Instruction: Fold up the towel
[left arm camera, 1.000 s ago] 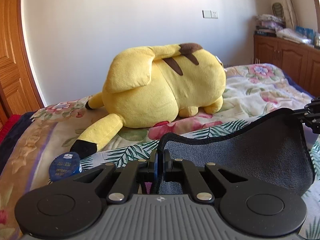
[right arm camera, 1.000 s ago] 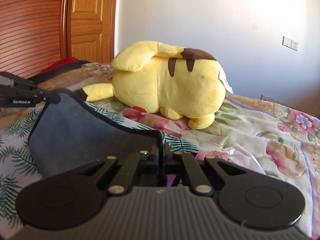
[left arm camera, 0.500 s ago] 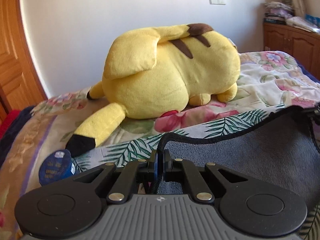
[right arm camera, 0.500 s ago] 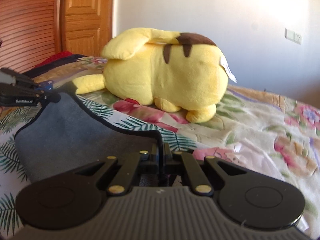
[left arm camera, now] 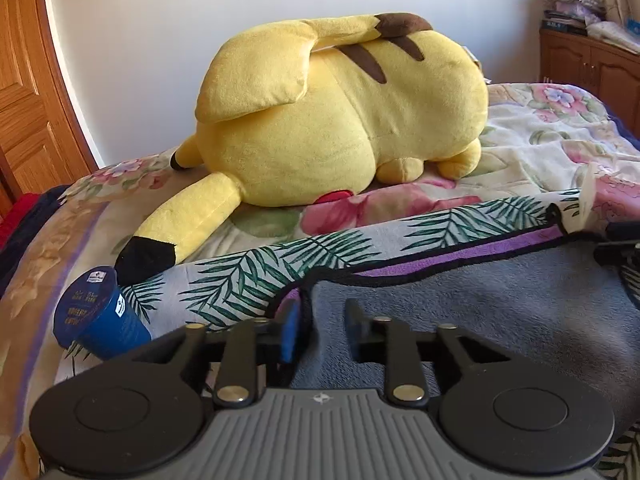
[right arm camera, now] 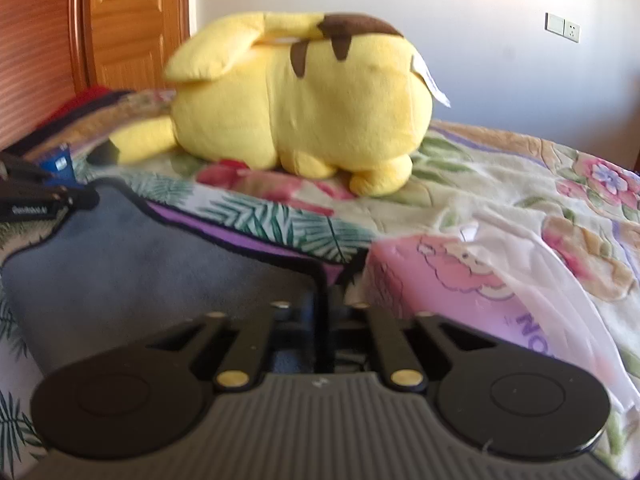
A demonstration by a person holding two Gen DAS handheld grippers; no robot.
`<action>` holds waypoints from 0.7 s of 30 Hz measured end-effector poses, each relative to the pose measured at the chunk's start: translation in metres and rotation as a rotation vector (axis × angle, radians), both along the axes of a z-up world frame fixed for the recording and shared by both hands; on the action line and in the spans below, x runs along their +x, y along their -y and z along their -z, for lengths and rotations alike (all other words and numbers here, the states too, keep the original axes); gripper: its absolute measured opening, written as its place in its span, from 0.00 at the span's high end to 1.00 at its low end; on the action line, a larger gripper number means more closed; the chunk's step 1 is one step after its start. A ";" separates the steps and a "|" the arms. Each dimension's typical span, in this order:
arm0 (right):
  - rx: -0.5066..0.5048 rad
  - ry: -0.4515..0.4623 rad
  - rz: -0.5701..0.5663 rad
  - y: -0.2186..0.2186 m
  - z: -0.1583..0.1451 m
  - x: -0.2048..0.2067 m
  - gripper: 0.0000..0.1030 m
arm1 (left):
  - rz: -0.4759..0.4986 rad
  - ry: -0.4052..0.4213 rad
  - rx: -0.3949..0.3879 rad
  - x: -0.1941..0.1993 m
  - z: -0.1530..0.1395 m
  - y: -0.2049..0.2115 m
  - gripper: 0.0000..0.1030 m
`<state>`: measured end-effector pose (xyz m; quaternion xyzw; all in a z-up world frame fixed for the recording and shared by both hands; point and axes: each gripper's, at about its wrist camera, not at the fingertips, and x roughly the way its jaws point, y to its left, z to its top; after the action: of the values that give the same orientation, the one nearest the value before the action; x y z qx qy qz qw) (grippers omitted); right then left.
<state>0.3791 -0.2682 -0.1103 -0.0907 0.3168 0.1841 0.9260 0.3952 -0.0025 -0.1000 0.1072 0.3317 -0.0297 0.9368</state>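
The grey towel (left arm camera: pixel 480 300) with black trim lies folded over on the bed, a strip of its purple side (left arm camera: pixel 460 254) showing along the far edge. My left gripper (left arm camera: pixel 322 322) is open, its fingers apart over the towel's left corner. My right gripper (right arm camera: pixel 326 308) is still shut on the towel's right corner (right arm camera: pixel 320 276), low on the bed. The towel also shows in the right wrist view (right arm camera: pixel 140 264). The left gripper shows at the left edge of the right wrist view (right arm camera: pixel 48 200); the right gripper shows at the right edge of the left wrist view (left arm camera: pixel 616 248).
A big yellow plush toy (left arm camera: pixel 340 120) lies just beyond the towel. A blue cup (left arm camera: pixel 96 316) lies on its side at the left. A pink packet in clear plastic (right arm camera: pixel 460 280) lies right of the towel. A palm-leaf cloth (left arm camera: pixel 260 272) lies under the towel. A wooden cabinet (left arm camera: pixel 592 64) stands far right.
Both grippers moved forward and down, laying the lifted towel edge onto the bed. The left gripper opened and let go of its corner.
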 end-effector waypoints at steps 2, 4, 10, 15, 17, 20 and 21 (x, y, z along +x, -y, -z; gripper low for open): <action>0.007 0.009 -0.006 0.002 -0.008 -0.009 0.55 | 0.000 -0.005 0.000 -0.006 -0.004 0.002 0.81; -0.006 0.007 -0.015 0.001 -0.018 -0.019 0.52 | -0.002 -0.002 -0.004 -0.013 -0.012 0.003 0.73; -0.004 0.026 -0.043 0.004 -0.064 -0.055 0.52 | 0.000 0.016 -0.026 -0.044 -0.055 0.005 0.57; 0.043 0.054 -0.030 0.011 -0.113 -0.090 0.53 | 0.010 0.067 -0.043 -0.078 -0.104 0.008 0.44; 0.060 0.068 -0.023 0.013 -0.132 -0.105 0.53 | 0.019 0.082 -0.048 -0.091 -0.123 0.009 0.43; 0.079 0.095 -0.014 0.016 -0.159 -0.126 0.52 | 0.031 0.106 -0.058 -0.111 -0.151 0.011 0.41; 0.085 0.107 -0.010 0.017 -0.168 -0.134 0.52 | 0.035 0.116 -0.064 -0.117 -0.160 0.011 0.38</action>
<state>0.2451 -0.2850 0.0580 -0.0626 0.2585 0.1967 0.9437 0.2780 -0.0139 0.0600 0.0847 0.2738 -0.0504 0.9567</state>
